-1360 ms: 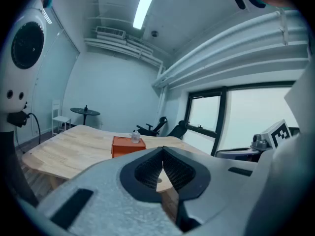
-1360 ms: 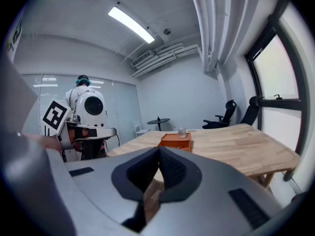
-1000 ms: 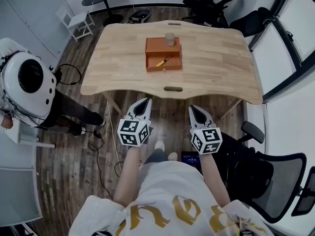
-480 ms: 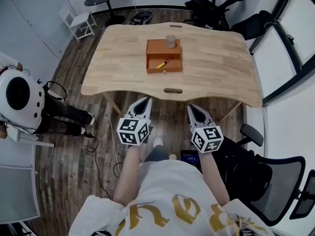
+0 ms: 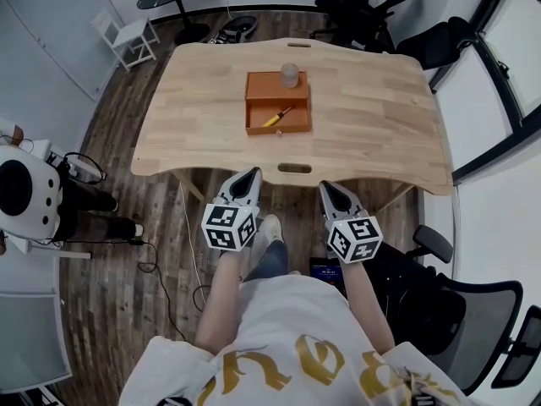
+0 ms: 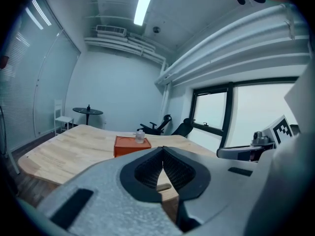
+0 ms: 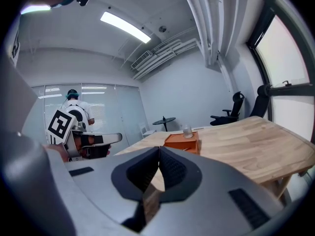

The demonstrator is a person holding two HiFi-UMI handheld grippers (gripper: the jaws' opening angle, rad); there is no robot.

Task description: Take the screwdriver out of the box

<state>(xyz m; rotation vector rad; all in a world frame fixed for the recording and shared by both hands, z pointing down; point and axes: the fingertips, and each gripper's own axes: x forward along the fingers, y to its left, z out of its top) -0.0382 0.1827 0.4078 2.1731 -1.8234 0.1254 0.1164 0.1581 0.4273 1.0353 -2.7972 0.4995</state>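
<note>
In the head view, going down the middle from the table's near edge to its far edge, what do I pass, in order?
near slot → orange box, front wall first → screwdriver lying inside it → cup at the box's far end → far slot

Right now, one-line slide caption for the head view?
Left gripper and right gripper shut, empty, short of the table; screwdriver lies in the orange box, cup at its far edge.
</note>
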